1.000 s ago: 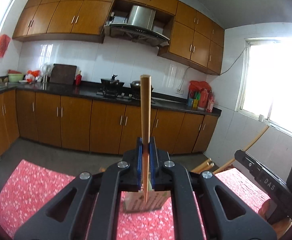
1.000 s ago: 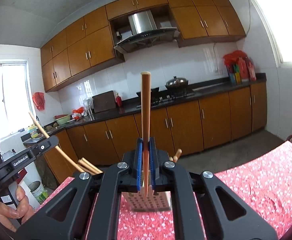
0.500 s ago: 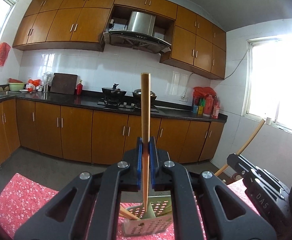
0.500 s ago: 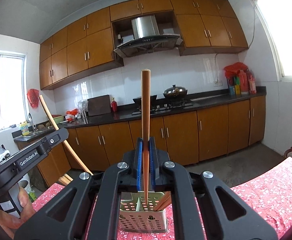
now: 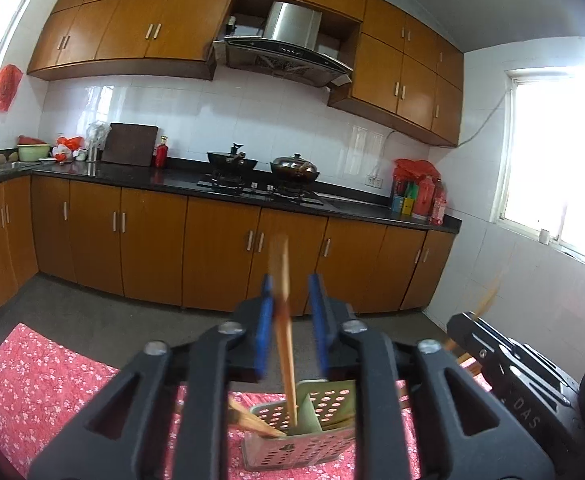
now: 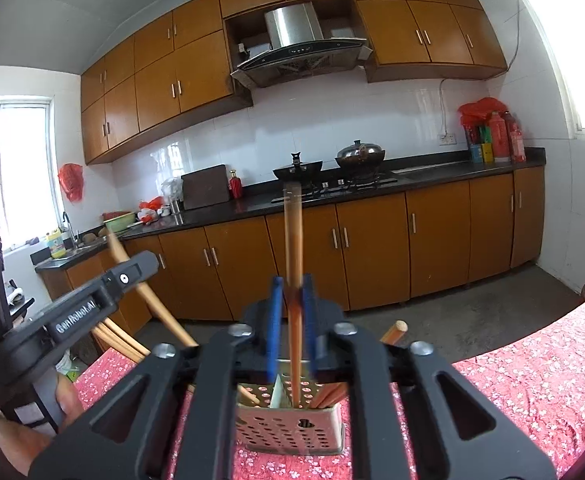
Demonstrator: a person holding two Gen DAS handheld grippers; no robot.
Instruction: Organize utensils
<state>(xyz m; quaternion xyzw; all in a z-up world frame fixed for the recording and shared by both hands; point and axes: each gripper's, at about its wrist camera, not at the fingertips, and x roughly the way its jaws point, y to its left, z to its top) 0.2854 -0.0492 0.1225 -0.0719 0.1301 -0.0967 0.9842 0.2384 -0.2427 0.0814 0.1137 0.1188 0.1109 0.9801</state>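
I'm dropping a chopstick from each hand into the perforated holder [image 6: 292, 424] on the red-clothed surface [image 6: 532, 384]. The left gripper [image 5: 290, 340] and right gripper [image 6: 292, 328] jaws are opening, each chopstick [image 5: 284, 320] [image 6: 293, 280] loose between them, tips inside. A second ago both were clamped higher. Next: withdraw upward cleanly.

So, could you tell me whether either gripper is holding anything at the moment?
Neither. Both sets of jaws are opening, and a chopstick slides free between each pair of pads, tip down into the perforated metal holder.
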